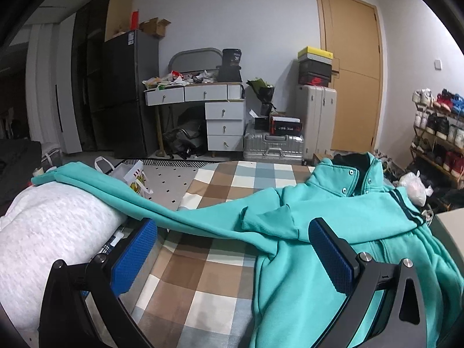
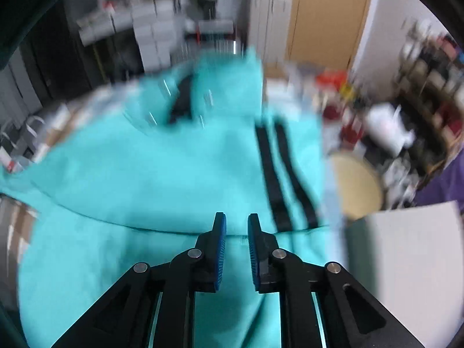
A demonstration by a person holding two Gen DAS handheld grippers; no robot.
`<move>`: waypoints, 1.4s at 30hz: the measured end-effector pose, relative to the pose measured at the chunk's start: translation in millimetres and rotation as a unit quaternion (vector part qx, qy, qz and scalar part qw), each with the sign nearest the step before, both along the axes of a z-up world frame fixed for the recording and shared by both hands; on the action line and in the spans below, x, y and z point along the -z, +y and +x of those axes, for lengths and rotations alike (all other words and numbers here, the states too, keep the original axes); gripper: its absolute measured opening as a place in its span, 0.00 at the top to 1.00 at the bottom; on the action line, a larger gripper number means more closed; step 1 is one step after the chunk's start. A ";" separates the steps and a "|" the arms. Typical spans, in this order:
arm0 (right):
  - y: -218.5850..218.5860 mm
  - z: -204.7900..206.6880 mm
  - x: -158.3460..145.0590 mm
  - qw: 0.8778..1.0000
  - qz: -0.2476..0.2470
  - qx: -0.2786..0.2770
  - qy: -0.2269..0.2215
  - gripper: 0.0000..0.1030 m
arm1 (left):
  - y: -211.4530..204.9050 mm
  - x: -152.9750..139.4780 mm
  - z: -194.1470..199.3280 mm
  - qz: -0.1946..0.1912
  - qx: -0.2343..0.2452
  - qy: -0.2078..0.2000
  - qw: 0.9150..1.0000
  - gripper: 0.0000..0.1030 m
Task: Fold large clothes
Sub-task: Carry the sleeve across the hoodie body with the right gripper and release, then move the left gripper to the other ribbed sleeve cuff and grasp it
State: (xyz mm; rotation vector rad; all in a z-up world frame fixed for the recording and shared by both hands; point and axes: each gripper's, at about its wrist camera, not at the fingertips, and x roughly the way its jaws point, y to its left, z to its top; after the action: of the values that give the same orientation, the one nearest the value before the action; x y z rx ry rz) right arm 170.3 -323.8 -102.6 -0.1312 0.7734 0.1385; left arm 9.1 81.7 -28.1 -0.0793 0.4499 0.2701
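Observation:
A teal zip jacket [image 1: 319,217] lies on the checked bedspread [image 1: 220,179], collar [image 1: 356,174] towards the far edge. One long sleeve [image 1: 145,200] stretches left across the bed onto a white quilt. My left gripper [image 1: 232,249] hovers over the bedspread beside the jacket, open wide, its blue pads empty. In the blurred right wrist view the jacket [image 2: 145,174] fills the frame, with two dark stripes [image 2: 278,174] on its right side. My right gripper [image 2: 236,246] hangs above the fabric, pads a narrow gap apart, nothing pinched between them.
A bulky white quilt [image 1: 52,226] lies on the bed's left side. Beyond the bed stand a cluttered desk with drawers [image 1: 223,116], silver suitcases [image 1: 272,145], a wooden door [image 1: 351,72] and a shoe rack [image 1: 438,133]. A white box [image 2: 406,261] sits by the bed's right edge.

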 end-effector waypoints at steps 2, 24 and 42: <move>0.6 -45.2 -34.5 0.997 0.011 -0.012 -0.079 0.72 | 2.2 -0.2 -1.3 -0.008 -0.002 -0.001 1.000 0.01; 166.3 -180.1 -13.7 0.932 0.165 -0.110 -0.304 0.00 | 148.8 -50.6 -32.4 -0.062 -0.131 0.015 0.989 0.01; 129.3 -214.6 -18.6 0.920 0.244 -0.157 -0.265 0.00 | 308.1 12.7 13.3 -0.434 -0.151 0.072 0.885 0.01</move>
State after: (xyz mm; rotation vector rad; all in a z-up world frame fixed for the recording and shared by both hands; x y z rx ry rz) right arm -44.2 -194.6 -84.0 0.1802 0.1541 0.5730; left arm 22.4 389.8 -40.9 -1.0230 0.6825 0.3648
